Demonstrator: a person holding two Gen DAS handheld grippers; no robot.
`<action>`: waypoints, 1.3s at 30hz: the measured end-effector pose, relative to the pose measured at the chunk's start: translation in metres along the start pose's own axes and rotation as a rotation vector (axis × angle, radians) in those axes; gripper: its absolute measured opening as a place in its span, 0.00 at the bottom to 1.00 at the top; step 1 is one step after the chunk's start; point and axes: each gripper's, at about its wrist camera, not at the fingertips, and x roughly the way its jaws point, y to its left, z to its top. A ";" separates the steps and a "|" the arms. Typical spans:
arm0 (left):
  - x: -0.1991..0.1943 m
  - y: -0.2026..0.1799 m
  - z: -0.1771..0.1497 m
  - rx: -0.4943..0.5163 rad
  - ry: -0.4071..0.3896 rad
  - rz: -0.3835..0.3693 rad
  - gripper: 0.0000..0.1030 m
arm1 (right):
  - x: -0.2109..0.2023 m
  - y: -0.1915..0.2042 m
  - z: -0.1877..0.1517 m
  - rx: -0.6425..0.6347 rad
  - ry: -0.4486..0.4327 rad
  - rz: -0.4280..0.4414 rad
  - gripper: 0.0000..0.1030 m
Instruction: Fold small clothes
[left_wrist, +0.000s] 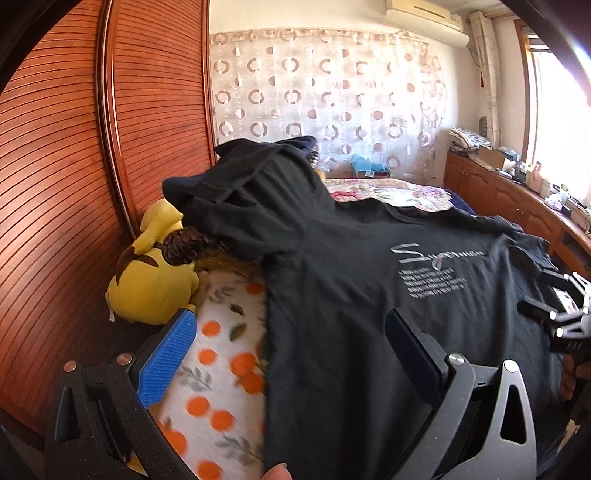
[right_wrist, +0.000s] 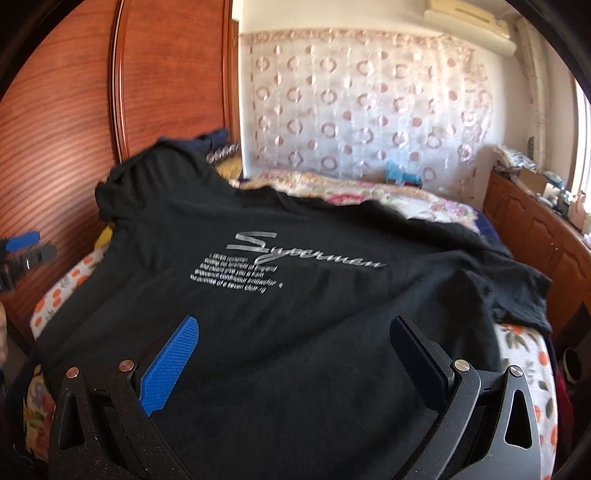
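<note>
Black T-shirt (right_wrist: 295, 295) lies spread print-up on the bed (left_wrist: 221, 354) over the orange-print sheet — its far left part rides up over a yellow plush toy (left_wrist: 151, 273) by the wooden wardrobe (left_wrist: 74, 166). Left gripper (left_wrist: 291, 354) sits at the shirt's left edge, fingers (left_wrist: 168, 362) spread wide, nothing between them. Right gripper (right_wrist: 295, 358) hovers over the shirt's near hem, fingers spread and empty — the shirt's right sleeve is bunched near the bed edge.
</note>
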 end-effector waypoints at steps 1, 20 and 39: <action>0.004 0.004 0.004 0.005 0.004 0.005 0.99 | 0.006 0.001 0.001 -0.014 0.022 0.003 1.00; 0.100 0.091 0.075 -0.178 0.112 -0.051 0.55 | 0.015 -0.010 0.007 -0.008 0.111 0.020 1.00; 0.059 0.006 0.081 0.000 0.037 -0.226 0.05 | 0.024 -0.007 0.007 0.025 0.098 0.023 1.00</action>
